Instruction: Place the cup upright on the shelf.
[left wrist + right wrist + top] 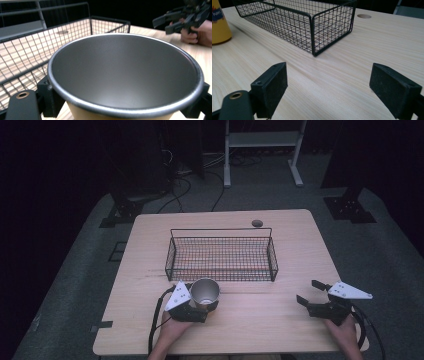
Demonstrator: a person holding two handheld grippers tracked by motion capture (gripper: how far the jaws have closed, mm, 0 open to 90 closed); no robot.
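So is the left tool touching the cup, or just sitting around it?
Touching. In the left gripper view, the left tool has its black pads pressed against both sides of the cup just under the rim.

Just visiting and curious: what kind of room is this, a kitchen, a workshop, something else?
Most likely a lab or recording studio, not a kitchen. Black curtains surround a lone wooden table, cables trail over the grey floor, and a person works a handheld left gripper and right gripper near a wire basket.
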